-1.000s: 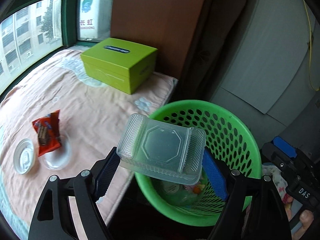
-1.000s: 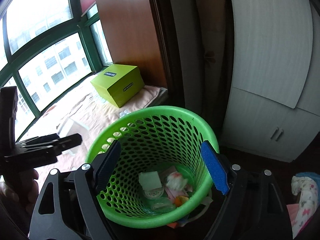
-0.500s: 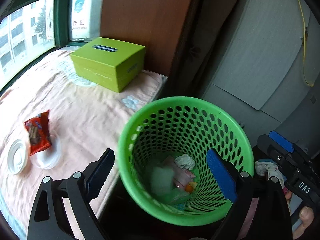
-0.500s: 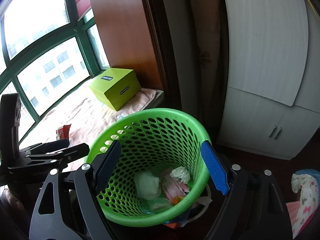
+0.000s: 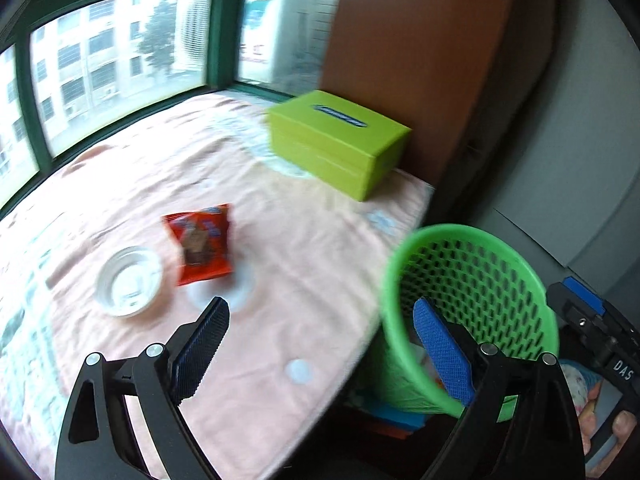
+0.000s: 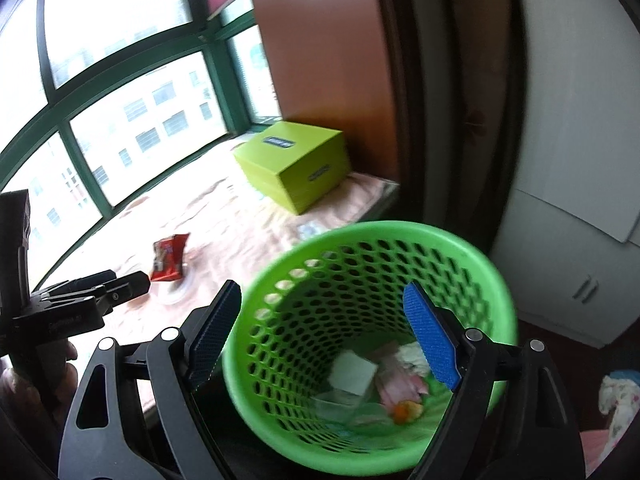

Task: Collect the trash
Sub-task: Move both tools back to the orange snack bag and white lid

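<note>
Jaws of both grippers gape empty; perforated plastic basket (image 6: 368, 320), crinkled wrapper (image 5: 202, 242).

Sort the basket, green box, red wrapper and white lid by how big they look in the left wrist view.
1. Basket, though it is nearest
2. Green box
3. Red wrapper and white lid look about alike

Window (image 6: 132, 92): curved bay, green frames, bright daylight, buildings outside
Ledge cloth (image 5: 132, 184): pale pink, patterned
Panel (image 5: 408, 40): brown wood, beside window
Cabinet (image 6: 568, 272): white doors, at right
</note>
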A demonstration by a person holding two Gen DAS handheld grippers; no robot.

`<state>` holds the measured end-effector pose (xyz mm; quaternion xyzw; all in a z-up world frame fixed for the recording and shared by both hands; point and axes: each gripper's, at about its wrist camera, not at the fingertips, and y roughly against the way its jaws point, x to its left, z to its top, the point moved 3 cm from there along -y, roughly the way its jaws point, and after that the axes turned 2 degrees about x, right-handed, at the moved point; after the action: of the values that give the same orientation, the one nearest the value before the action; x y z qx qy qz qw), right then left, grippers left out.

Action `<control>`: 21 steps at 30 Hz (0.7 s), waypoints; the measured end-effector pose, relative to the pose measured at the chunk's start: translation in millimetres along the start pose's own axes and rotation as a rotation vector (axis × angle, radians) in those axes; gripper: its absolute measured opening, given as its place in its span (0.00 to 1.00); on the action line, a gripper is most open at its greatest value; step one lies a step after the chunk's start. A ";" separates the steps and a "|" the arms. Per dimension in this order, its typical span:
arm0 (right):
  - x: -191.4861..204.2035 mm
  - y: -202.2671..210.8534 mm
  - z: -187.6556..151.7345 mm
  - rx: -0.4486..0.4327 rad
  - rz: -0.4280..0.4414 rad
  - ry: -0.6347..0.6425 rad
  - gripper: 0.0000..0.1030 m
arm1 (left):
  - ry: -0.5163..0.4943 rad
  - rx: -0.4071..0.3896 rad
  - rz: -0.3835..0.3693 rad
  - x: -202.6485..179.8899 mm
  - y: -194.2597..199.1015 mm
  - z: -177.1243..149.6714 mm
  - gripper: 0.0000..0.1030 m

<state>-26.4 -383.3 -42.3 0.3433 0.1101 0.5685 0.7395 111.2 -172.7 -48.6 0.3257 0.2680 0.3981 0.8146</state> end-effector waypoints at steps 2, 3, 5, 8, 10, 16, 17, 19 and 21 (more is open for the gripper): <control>12.1 -6.2 3.6 0.008 0.026 0.011 0.80 | 0.031 -0.005 0.022 18.3 3.4 -1.6 0.87; 17.8 -8.8 4.8 0.011 0.034 0.020 0.80 | 0.047 -0.008 0.033 28.0 5.1 -2.3 0.87; 32.2 -14.8 7.4 0.014 0.047 0.049 0.80 | 0.077 -0.011 0.058 48.0 8.5 -4.5 0.87; 53.3 -25.5 10.8 0.025 0.072 0.081 0.80 | 0.123 -0.016 0.090 76.2 13.3 -7.6 0.87; 65.8 -33.1 12.8 0.036 0.089 0.097 0.80 | 0.152 -0.019 0.112 92.8 16.4 -9.1 0.87; 106.0 -61.2 18.7 0.076 0.151 0.127 0.80 | 0.227 -0.030 0.166 139.3 26.2 -15.9 0.87; 113.5 -67.4 19.8 0.085 0.159 0.132 0.80 | 0.235 -0.031 0.172 144.4 27.0 -16.7 0.87; 125.2 -76.9 20.8 0.101 0.179 0.138 0.80 | 0.253 -0.033 0.186 156.5 28.5 -18.0 0.87; 137.3 -88.3 21.9 0.118 0.193 0.143 0.80 | 0.266 -0.031 0.196 166.6 29.9 -20.7 0.87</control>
<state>98.5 -276.3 -50.7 0.3540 0.1620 0.6525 0.6501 172.5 -14.9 -69.1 0.2818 0.3343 0.5194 0.7342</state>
